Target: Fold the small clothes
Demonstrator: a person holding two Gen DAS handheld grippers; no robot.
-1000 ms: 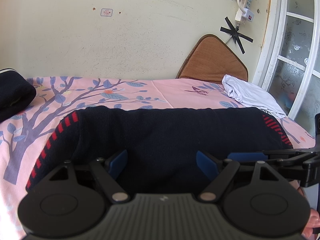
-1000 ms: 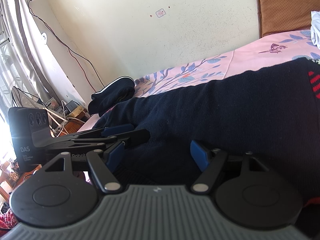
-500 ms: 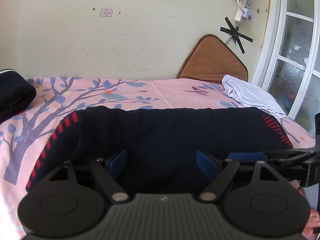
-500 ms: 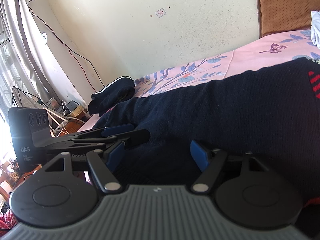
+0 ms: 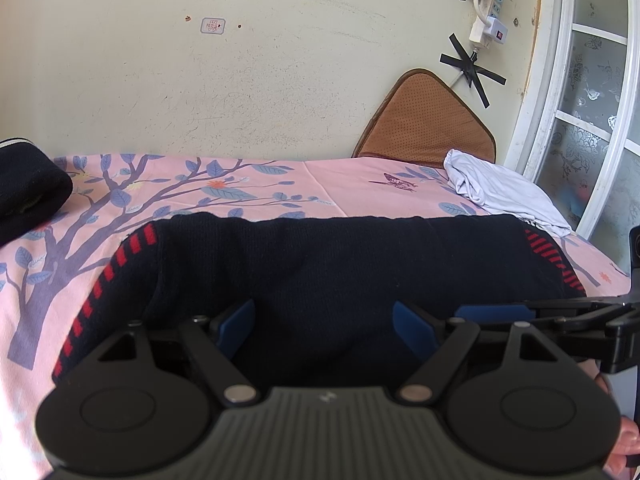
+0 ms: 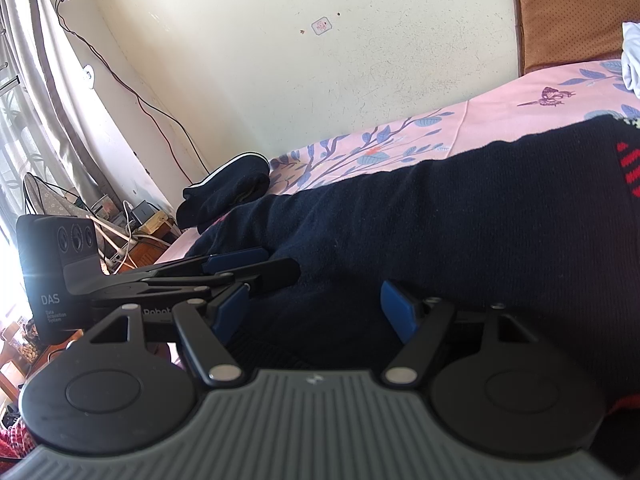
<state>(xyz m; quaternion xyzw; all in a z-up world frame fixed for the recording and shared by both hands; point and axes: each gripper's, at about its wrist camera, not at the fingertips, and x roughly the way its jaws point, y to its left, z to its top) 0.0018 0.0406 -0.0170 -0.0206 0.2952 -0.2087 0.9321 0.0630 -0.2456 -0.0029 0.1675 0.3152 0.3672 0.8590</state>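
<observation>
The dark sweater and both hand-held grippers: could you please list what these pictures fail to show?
- Sweater near hem: both wrist views, hidden behind the gripper bodies.
- Left hand-held gripper and right hand-held gripper: whether the pads touch the cloth, dark on dark.
- White cloth: cut off by the right view's edge.

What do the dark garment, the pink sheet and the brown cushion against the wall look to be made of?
Garment: navy knit, probably wool or acrylic; fine ribbed stitch rows show, with red knitted dashes along the seams. Matte.
Sheet: thin woven cloth, likely cotton or a blend; flat, printed with branches and leaves.
Cushion: brown perforated or mesh fabric with a piped edge; the fibre cannot be told.
</observation>
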